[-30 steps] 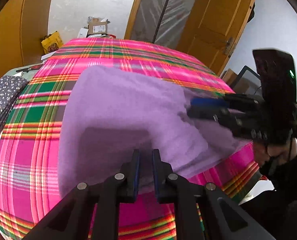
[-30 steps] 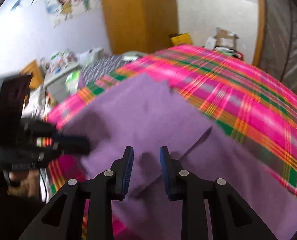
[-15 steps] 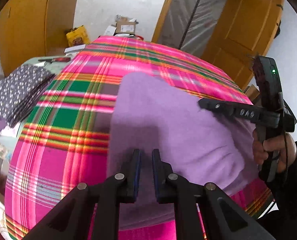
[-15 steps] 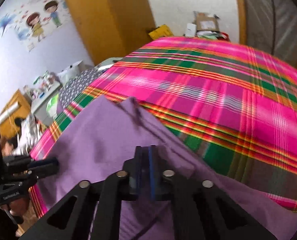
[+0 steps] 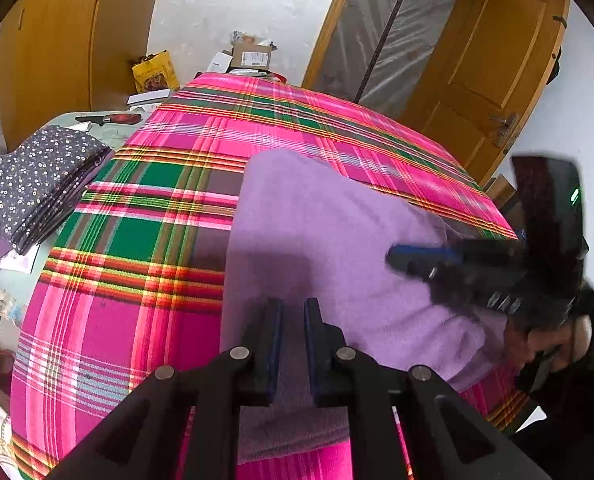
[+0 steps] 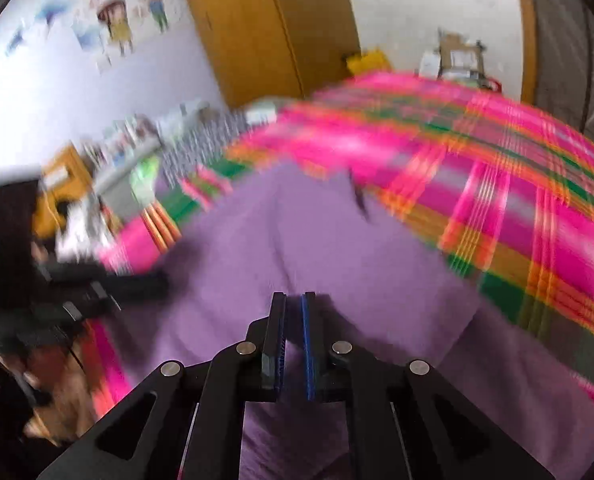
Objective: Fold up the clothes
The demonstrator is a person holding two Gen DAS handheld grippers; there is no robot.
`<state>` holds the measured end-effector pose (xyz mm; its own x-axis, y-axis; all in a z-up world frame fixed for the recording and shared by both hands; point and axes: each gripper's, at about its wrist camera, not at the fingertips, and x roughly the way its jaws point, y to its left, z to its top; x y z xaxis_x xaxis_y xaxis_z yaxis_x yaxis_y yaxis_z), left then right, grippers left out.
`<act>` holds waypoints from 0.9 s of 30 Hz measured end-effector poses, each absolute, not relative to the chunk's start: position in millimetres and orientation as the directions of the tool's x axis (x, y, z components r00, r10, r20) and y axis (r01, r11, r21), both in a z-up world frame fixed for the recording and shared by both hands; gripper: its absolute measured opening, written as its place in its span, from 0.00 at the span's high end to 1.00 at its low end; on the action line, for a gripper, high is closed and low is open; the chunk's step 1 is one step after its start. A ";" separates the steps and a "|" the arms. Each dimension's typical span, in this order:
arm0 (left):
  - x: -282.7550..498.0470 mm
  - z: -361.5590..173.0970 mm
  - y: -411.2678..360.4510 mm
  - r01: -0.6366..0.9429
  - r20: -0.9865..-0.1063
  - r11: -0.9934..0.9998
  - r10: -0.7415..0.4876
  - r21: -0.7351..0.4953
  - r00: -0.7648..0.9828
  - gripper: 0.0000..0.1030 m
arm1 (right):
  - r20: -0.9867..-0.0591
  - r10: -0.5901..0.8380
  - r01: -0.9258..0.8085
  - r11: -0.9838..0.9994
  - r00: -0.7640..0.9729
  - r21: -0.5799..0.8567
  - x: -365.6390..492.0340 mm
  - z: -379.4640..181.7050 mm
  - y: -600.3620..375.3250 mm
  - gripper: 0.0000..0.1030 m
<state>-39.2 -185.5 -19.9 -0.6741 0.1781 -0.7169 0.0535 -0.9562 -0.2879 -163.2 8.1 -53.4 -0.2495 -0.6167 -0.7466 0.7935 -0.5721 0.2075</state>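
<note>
While my right wrist view is smeared by motion blur, the pink plaid bed [image 5: 145, 320] still reads clearly, with the purple garment [image 5: 317, 240] lying across its near side. My left tongs [image 5: 293, 334] show a narrow gap, gripping nothing. My right tongs [image 6: 293, 346] are barely parted, apparently empty. No writing is legible.

Looks like a bedroom in somebody's home. There's a bed [image 5: 201, 288] with a loud pink plaid cover, wooden doors [image 5: 493, 64] and a wardrobe [image 5: 57, 40], and kid cartoon stickers [image 6: 117, 20] on the wall. Boxes [image 5: 253, 54] and a yellow bag [image 5: 155, 72] sit on the floor past the bed, plus a folded dotted cloth [image 5: 33, 184] on a side table [image 5: 109, 132].
</note>
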 end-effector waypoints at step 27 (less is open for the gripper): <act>-41.3 -21.6 -156.9 -0.047 -0.707 -0.952 0.257 -0.302 -0.658 0.90 | -0.652 -0.687 0.735 -0.615 -0.322 0.285 -148.2 -30.1 79.8 0.90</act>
<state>-41.3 -156.9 -21.6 -0.6584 0.2570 -0.7075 -0.0467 -0.9521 -0.3023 -148.2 79.8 -30.1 -0.3222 -0.6865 -0.6518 0.7349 -0.6154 0.2849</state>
